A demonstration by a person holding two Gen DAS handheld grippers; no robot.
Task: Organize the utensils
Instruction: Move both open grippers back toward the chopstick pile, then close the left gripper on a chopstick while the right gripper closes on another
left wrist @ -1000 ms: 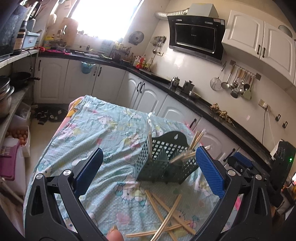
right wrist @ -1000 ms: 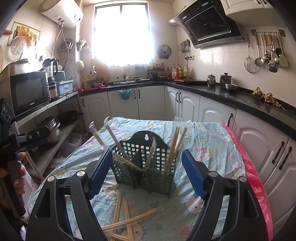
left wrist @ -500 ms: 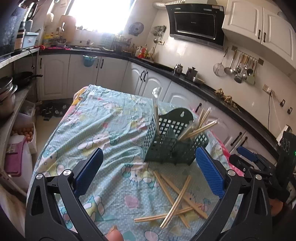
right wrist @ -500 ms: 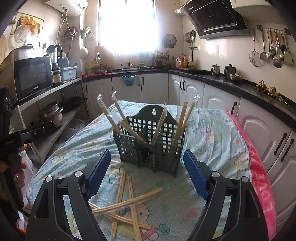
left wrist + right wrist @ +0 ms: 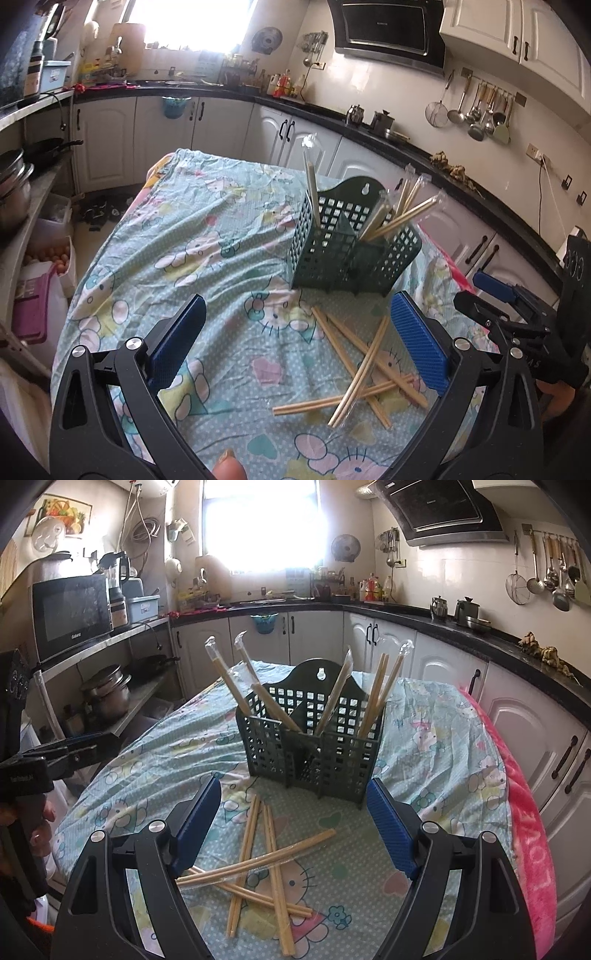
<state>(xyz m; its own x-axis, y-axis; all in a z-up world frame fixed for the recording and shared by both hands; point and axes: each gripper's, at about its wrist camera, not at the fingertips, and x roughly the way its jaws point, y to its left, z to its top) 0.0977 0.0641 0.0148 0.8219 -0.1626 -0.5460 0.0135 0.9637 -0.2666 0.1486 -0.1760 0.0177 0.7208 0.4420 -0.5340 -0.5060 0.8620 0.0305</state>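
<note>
Nearest the cameras, both claws hung above the tabletop point(image 5: 424, 738) with their blue pads spread wide and nothing between them: the right claw point(image 5: 293, 827) over the loose pile, the left claw point(image 5: 295, 343) a little to the pile's left as its own camera showed it. Neither touched anything.

Just beyond the pads lay the loose chopsticks point(image 5: 266, 853), crossed over one another on the patterned cloth point(image 5: 192, 236). I judged the step in hand to be picking one pair from this heap. To do it well, a claw needed to come down over a wrapped pair lying on top, the one slanting across the others, so that lifting it would not drag its neighbours. The pads ought to straddle the pair across its length, near the middle, and close fully, since the sticks were thin and slippery in their clear sleeves. One claw working at a time looked wiser, as both hung close to the same pile.

Counting the heap, I made out about five wrapped pairs, though the overlaps left that uncertain.

Farther off stood one dark green basket point(image 5: 314, 746), upright, just behind the pile. It showed three front compartments. About five wrapped pairs already leaned in it: two at the left, one in the middle, two at the right, seen from the right wrist view.
</note>
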